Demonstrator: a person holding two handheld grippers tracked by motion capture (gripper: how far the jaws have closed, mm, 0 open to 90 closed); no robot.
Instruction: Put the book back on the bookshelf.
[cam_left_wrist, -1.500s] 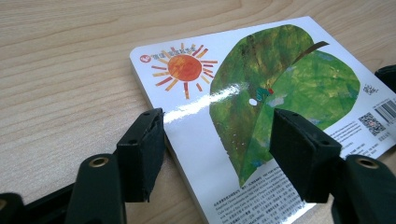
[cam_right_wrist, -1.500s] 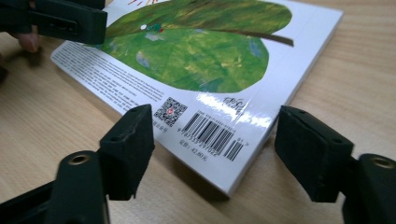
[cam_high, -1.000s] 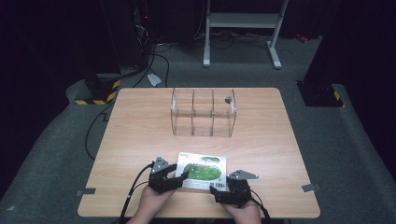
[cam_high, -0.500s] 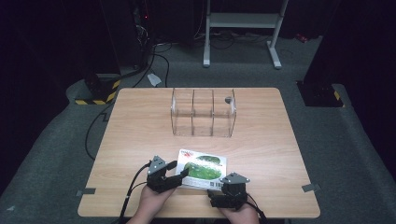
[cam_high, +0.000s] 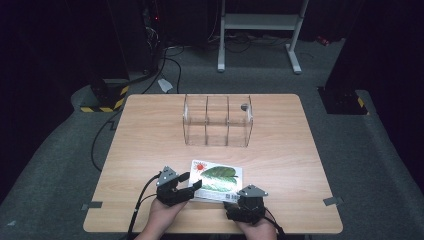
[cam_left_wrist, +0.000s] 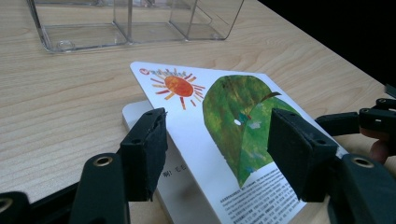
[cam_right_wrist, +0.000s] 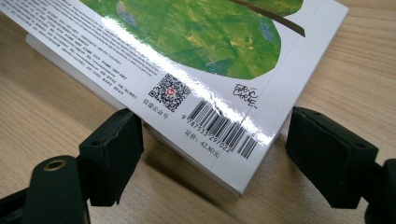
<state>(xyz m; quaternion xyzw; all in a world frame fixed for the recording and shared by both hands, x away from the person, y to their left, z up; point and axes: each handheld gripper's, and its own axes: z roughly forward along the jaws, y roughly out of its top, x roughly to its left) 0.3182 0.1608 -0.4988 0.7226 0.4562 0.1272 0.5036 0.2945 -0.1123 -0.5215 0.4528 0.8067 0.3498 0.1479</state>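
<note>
High view shows a picture book (cam_high: 216, 182) lying at the near, six-o'clock edge of the wooden table (cam_high: 150, 140), back cover up, with a green leaf and an orange sun on it. Its left edge appears lifted off the pages beneath, though the angle makes that hard to judge. The left gripper (cam_high: 191, 183) sits at the book's nine o'clock with jaws spread wide, nothing between them. The right gripper (cam_high: 239, 202) sits at the book's five o'clock, jaws likewise apart, straddling the barcode corner (cam_right_wrist: 219, 133) without pinching it. At twelve o'clock stands a clear three-compartment organiser (cam_high: 218, 120), well apart from the book.
</note>
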